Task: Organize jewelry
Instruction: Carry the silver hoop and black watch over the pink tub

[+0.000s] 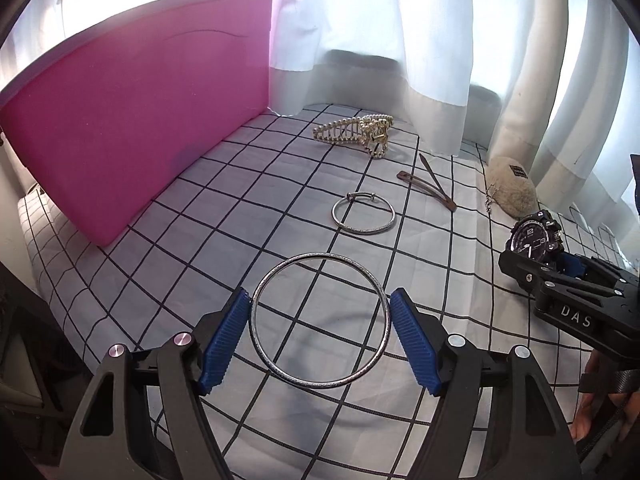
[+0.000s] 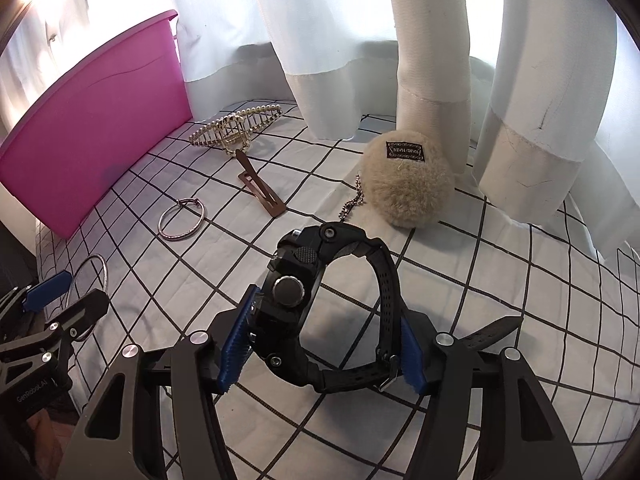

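Observation:
My left gripper is shut on a large silver bangle, its blue pads against both sides of the ring, above the checked cloth. My right gripper is shut on a black wristwatch, pads on the case and the strap; the watch also shows in the left wrist view. A smaller silver bangle, a brown hair clip and a pearl claw clip lie on the cloth. A pink box stands at the left.
A fluffy beige pom-pom keychain with a ball chain lies near the white curtains at the back. The checked cloth covers the surface. The left gripper shows at the lower left of the right wrist view.

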`<state>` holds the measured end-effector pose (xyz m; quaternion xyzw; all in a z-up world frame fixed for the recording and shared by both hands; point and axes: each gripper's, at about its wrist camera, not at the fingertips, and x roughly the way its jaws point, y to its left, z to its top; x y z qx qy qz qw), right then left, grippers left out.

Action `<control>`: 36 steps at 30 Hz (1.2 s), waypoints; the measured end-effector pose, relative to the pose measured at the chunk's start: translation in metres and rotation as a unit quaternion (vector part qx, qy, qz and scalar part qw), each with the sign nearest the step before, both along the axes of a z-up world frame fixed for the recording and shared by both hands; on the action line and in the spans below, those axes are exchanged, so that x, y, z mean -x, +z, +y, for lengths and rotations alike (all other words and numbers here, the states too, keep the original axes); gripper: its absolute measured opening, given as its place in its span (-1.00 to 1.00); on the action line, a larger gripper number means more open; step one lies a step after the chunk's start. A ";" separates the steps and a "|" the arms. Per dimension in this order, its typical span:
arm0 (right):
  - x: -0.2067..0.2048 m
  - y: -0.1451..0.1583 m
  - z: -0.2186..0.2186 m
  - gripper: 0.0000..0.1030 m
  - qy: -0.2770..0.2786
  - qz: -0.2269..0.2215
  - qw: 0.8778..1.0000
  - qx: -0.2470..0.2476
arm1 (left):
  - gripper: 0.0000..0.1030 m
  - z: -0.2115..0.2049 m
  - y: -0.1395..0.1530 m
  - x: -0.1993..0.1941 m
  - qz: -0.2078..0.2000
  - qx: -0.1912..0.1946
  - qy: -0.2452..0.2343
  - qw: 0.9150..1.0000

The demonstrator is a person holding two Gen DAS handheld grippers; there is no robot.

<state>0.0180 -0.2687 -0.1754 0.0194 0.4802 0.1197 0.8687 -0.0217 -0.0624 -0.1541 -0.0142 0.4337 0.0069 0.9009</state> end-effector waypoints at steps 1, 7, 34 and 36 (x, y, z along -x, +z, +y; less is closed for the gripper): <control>0.003 0.004 0.001 0.16 -0.001 -0.003 1.000 0.000 | 0.36 0.002 0.005 0.001 -0.003 0.001 -0.003 1.000; 0.017 0.038 0.013 0.16 -0.006 -0.018 1.000 -0.005 | 0.36 0.017 0.045 0.002 -0.031 0.000 -0.013 0.999; -0.022 0.220 0.192 0.16 0.060 -0.181 0.981 -0.044 | 0.36 0.201 0.202 -0.040 -0.145 -0.009 0.014 0.989; -0.030 0.225 0.211 0.16 0.069 -0.185 0.979 -0.048 | 0.36 0.216 0.208 -0.049 -0.149 -0.011 0.024 0.989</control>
